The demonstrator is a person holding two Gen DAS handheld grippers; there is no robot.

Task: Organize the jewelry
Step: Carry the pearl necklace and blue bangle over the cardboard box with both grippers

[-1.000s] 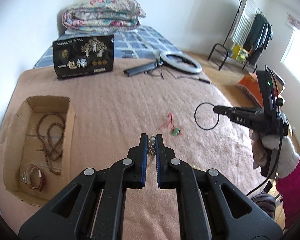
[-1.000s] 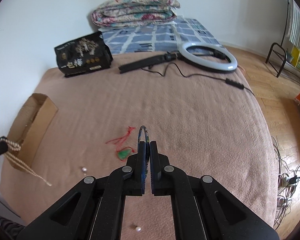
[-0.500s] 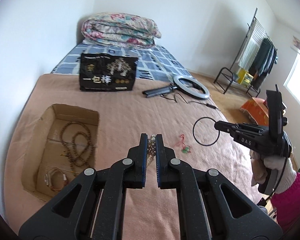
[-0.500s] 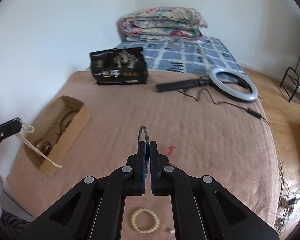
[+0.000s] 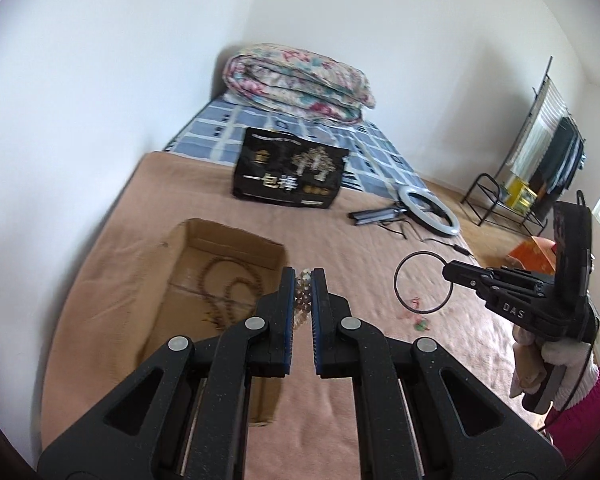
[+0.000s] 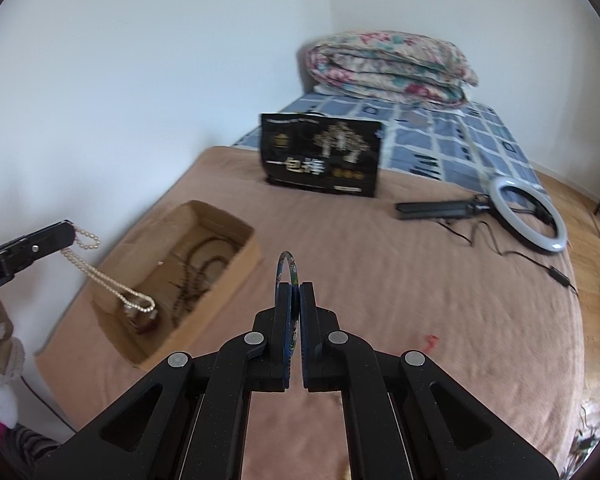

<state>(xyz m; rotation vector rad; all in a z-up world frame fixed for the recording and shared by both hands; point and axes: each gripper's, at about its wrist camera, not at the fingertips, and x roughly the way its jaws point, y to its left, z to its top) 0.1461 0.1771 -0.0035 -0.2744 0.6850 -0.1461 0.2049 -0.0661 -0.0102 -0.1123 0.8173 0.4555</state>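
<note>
Right wrist view | our left hand-held gripper [image 6: 66,236] pinches limp, light pearls [image 6: 108,280] dangling over box [image 6: 236,264] | our right hand-held gripper [image 6: 294,300] clamps stiff, slick bangle [image 6: 286,268] by rim above bed [image 6: 420,280] | we judge: grip firmly.

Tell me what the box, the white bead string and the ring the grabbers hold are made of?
The box looks like plain brown cardboard: matte, with raw cut edges. The bead string hanging from the left gripper looks like pearls, small, round, creamy and shiny, though they could be plastic. The bangle in the right gripper is thin, dark and rigid with a coloured pattern, maybe enamelled metal; I can't be sure.
</note>
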